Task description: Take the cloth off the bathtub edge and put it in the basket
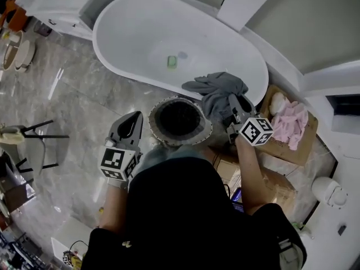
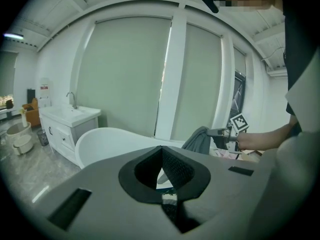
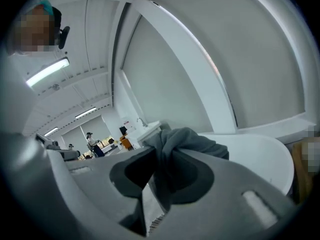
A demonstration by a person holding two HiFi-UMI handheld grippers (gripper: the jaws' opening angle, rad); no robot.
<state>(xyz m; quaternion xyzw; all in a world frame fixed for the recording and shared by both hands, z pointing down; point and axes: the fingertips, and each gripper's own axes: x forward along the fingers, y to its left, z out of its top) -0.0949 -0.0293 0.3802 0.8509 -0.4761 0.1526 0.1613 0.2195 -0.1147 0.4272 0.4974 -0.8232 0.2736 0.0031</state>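
The grey cloth (image 1: 216,89) hangs bunched over the near rim of the white bathtub (image 1: 129,72), lifted at its right end. My right gripper (image 1: 232,107) is shut on it, and in the right gripper view the cloth (image 3: 187,141) bulges out between the pinched jaws of that gripper (image 3: 160,159). A round woven basket (image 1: 163,136) with a dark inside stands on the floor just left of the cloth, against the tub. My left gripper (image 1: 134,120) hovers left of the basket, shut and holding nothing. In the left gripper view its jaws (image 2: 161,151) meet, with the cloth (image 2: 200,140) beyond.
A wooden tray (image 1: 304,145) with a pink cloth (image 1: 289,122) lies right of the tub, above a cardboard box (image 1: 275,184). A small green item (image 1: 172,62) sits in the tub. A white vanity (image 1: 67,4) stands at the back left, a black stool (image 1: 34,145) at the left.
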